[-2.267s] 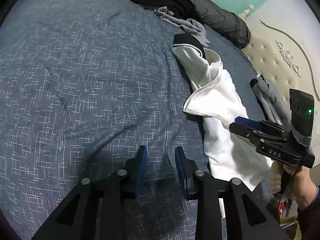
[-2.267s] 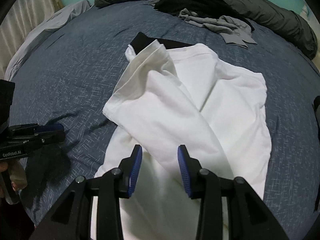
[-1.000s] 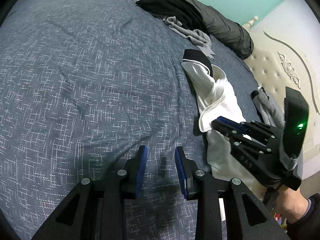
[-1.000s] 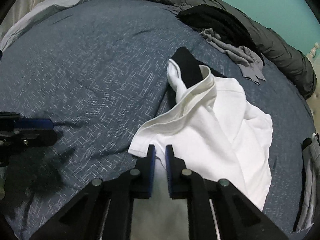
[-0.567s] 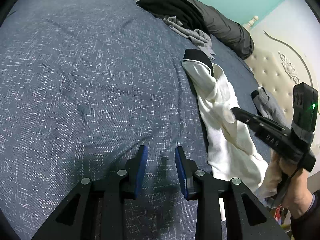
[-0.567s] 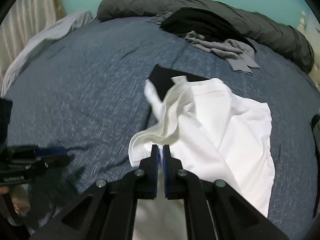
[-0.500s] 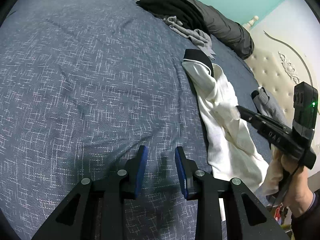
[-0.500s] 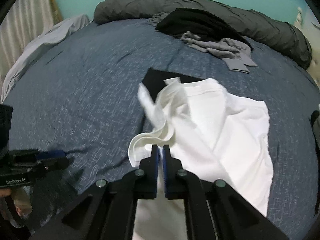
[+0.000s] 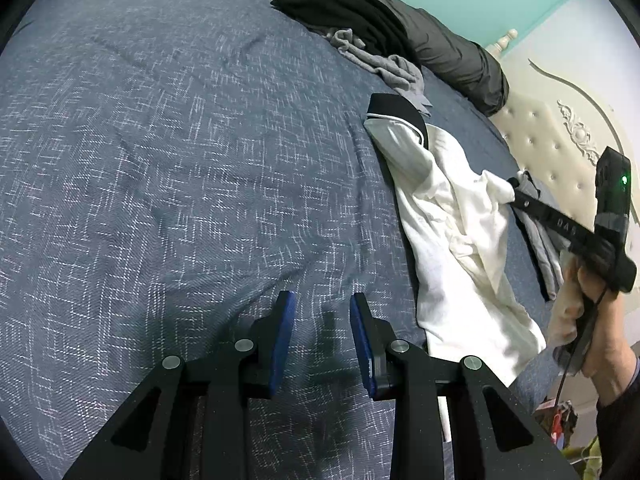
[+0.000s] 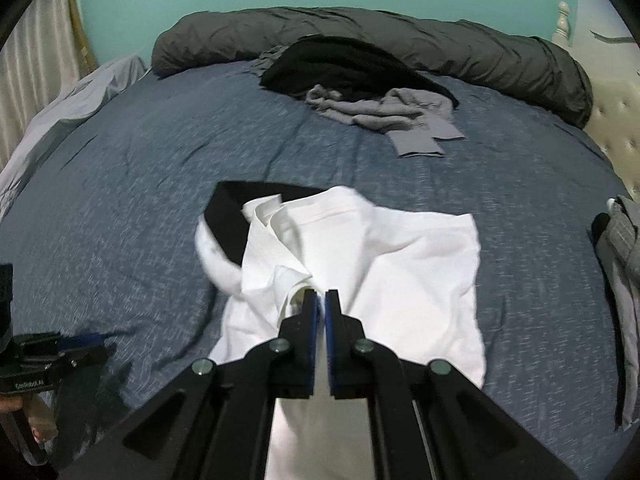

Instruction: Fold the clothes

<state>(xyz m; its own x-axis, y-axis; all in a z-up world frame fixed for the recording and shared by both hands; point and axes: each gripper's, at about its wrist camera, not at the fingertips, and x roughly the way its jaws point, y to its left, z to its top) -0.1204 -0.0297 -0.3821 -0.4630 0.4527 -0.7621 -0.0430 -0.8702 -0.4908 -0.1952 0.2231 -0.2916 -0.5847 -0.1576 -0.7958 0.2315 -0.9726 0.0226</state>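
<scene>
While the left gripper (image 9: 322,334) hovers low over the bedspread (image 9: 160,160), its 2 blue pads stand apart with nothing between them, just bare blue-grey weave and the gripper's own shadow below. Over at the left edge of the right wrist view, that same gripper (image 10: 86,344) pokes in from the side, held clear of the cloth.

Moving across, we come to the shirt (image 10: 380,264), white with a black collar band (image 10: 228,216), lying rumpled on the bedspread (image 10: 140,168) toward the headboard side. Its collar end points up the bed; its lower part runs toward the near edge and out of the frame.

And here is the right gripper (image 10: 321,300), clenched tight on a bunched fold of the shirt near its middle, the pads all but meeting with white fabric pinched at the tips. From the left wrist view the shirt (image 9: 452,216) rises to a peak where the right gripper (image 9: 514,194) bites it, so that fold looks lifted off the bed, though how far is hard to judge through the fisheye. A hand (image 9: 592,304) holds the gripper's handle at the right edge.

Farther back, a grey garment (image 10: 400,116) and a black one (image 10: 344,68) lie crumpled together, with a dark duvet (image 10: 400,36) rolled behind them. At far right, 1 more grey piece (image 10: 620,248) sits by the tufted headboard (image 9: 552,148).
</scene>
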